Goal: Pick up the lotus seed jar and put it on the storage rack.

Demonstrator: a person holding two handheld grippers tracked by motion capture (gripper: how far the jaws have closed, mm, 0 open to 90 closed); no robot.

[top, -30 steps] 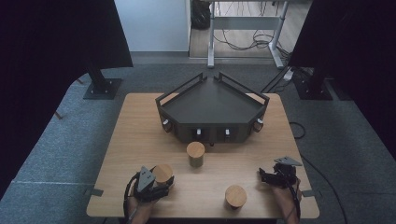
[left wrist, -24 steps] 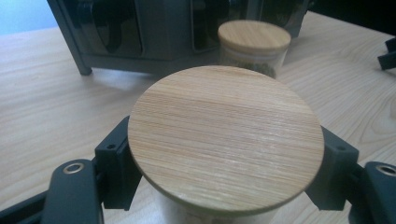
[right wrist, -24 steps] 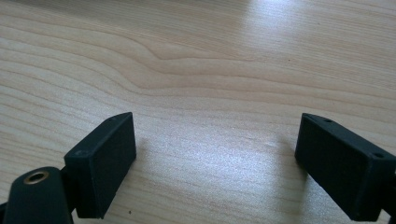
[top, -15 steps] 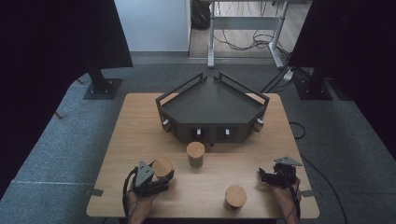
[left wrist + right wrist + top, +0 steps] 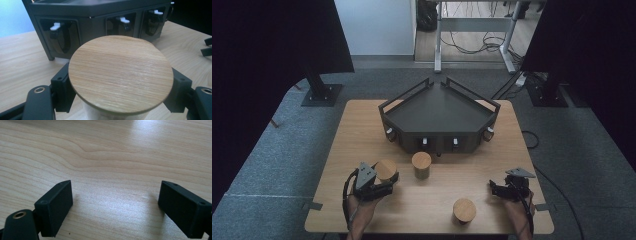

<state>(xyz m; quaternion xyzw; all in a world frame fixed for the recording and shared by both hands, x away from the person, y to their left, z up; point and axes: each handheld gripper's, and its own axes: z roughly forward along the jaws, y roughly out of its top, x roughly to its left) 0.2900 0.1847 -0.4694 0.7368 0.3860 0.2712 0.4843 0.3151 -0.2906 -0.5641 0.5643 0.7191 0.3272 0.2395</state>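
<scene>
Between the black jaws of the left hand-held gripper (image 5: 384,179), a jar (image 5: 120,75) sits clamped near the bench's (image 5: 362,125) front left; its round lid is flat, fine-grained bamboo. Two matching jars (image 5: 421,165) (image 5: 464,210) stand untouched. Right hand-held gripper (image 5: 115,207): jaws apart, empty. Beyond, an angular dark rack (image 5: 439,117) awaits; the work looks barely begun.
</scene>
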